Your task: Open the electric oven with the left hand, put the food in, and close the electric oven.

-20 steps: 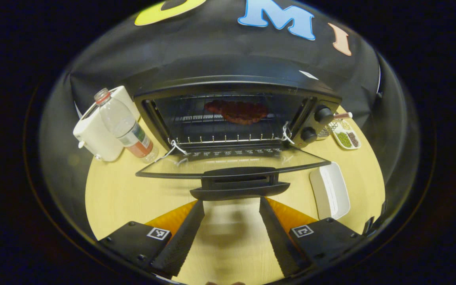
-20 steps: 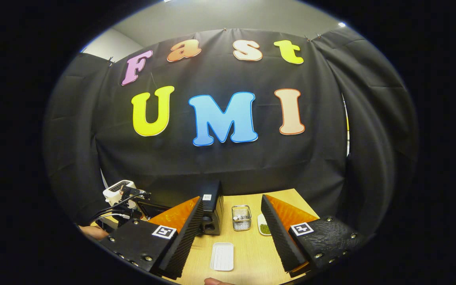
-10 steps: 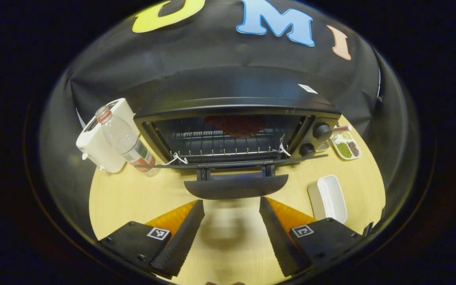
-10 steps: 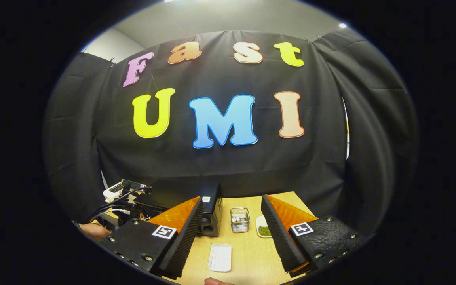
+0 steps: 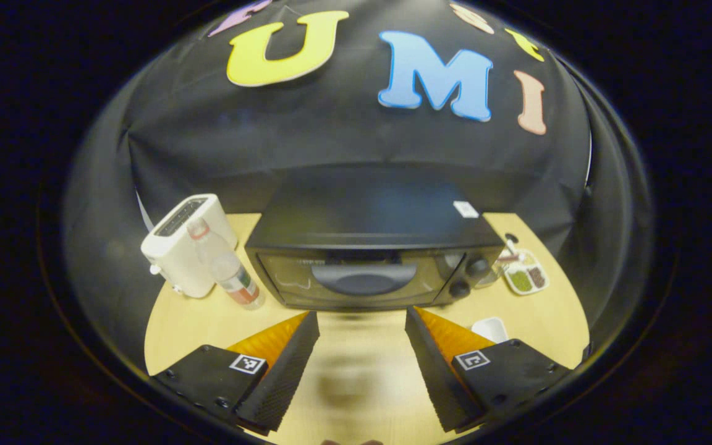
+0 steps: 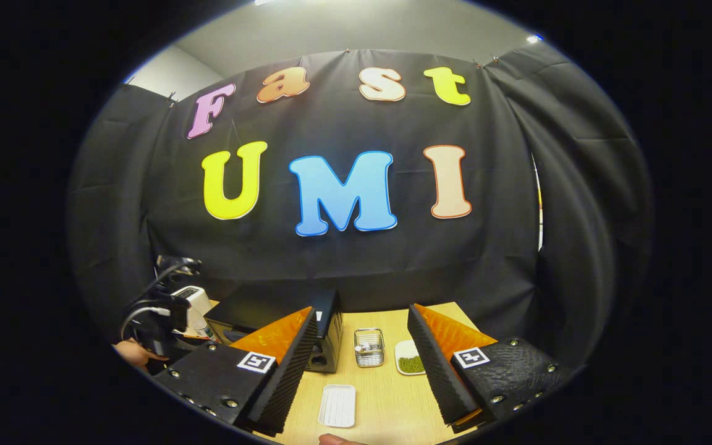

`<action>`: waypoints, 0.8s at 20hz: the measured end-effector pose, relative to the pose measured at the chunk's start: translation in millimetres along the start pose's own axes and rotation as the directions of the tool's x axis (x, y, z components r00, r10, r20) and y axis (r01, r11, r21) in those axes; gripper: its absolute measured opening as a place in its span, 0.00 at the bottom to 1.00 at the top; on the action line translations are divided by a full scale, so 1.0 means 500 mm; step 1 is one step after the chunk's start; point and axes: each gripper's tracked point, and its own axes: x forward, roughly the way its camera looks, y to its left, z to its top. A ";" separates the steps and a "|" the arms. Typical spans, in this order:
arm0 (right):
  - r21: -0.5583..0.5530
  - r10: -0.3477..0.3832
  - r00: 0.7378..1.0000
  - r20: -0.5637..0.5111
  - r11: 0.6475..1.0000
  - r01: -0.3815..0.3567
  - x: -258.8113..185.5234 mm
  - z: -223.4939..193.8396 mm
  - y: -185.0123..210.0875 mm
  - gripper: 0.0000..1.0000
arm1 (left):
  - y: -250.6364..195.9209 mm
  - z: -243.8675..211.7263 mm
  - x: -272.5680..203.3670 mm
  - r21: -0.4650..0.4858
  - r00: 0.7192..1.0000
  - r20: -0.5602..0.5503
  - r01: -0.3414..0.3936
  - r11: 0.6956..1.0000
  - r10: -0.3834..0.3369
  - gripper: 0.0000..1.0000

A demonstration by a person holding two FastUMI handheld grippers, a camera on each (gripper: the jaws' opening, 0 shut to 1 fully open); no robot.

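The black electric oven (image 5: 371,247) stands at the back of the wooden table (image 5: 183,321) with its glass door (image 5: 294,281) up against the front. The curved door handle (image 5: 362,278) faces me. Through the dark glass I cannot make out the food. My left gripper (image 5: 362,364) is open with nothing in it, a short way in front of the door and apart from the handle. My right gripper (image 6: 362,371) hangs open and holds nothing above the table's right part, where the oven's knob side (image 6: 325,330) is seen.
A white toaster (image 5: 186,244) and a plastic bottle (image 5: 232,278) stand left of the oven. On its right are a seasoning dish (image 5: 526,278), a wire basket (image 6: 368,347) and an empty white tray (image 6: 339,406). A hand holds the other gripper (image 6: 152,321) at the left.
The oven door swung up from lying flat open to shut, hiding the reddish food on the rack. My left gripper drew back and rose. The right gripper hardly moved.
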 end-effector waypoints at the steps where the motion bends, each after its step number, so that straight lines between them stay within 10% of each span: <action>1: -0.001 0.005 1.000 0.007 1.000 -0.005 0.009 0.010 -0.002 0.89 | -0.001 0.038 -0.028 -0.012 0.998 0.065 0.000 1.000 0.001 0.96; 11: 0.008 0.101 0.989 0.104 0.995 -0.102 0.006 0.139 0.002 0.89 | -0.060 0.343 -0.361 -0.009 0.795 0.604 -0.060 0.998 0.054 0.99; 16: -0.002 0.118 0.983 0.144 0.993 -0.119 -0.020 0.187 0.014 0.89 | -0.069 0.350 -0.417 -0.023 0.772 0.633 -0.045 0.999 0.050 0.90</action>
